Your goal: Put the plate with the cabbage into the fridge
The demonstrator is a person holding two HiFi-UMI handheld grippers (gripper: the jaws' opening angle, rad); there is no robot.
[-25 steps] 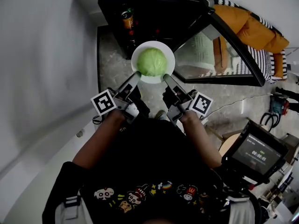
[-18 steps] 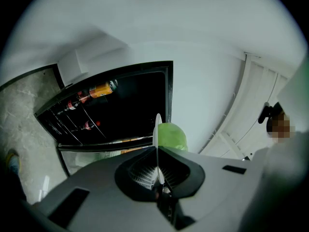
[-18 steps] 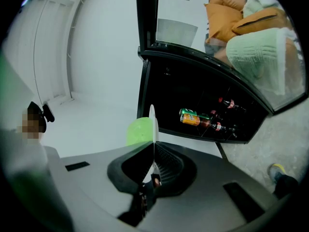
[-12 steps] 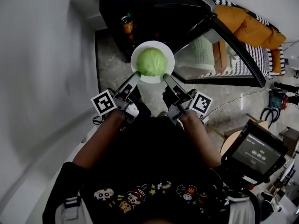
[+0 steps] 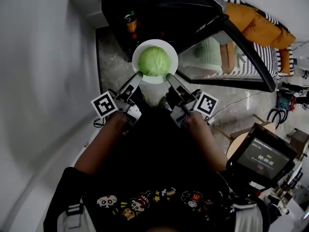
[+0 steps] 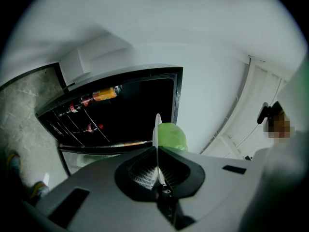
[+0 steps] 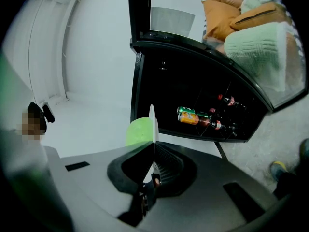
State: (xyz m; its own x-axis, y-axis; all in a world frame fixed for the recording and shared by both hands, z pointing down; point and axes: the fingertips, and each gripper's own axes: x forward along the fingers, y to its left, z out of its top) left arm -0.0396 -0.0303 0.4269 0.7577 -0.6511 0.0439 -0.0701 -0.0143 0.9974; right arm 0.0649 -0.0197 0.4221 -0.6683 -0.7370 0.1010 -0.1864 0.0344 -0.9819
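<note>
Light was soft and even; the fridge [image 5: 159, 13] interior read nearly black. Gripper views bent fisheye-wise (worst at the edges), with black corners.

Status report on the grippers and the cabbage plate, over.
Left gripper and right gripper shut on the plate rim. Cabbage on plate, held before the open fridge. Nothing visibly in the way.

One plate [image 5: 154, 79], one cabbage [image 5: 153, 61], two grippers [image 5: 138, 75] [image 5: 169, 76]; one fridge [image 5: 154, 13] (door [image 5: 231, 57] open)

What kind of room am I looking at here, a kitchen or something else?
Probably a home living area: a small black fridge holding drink cans stands open near orange cushions on a striped sofa.
</note>
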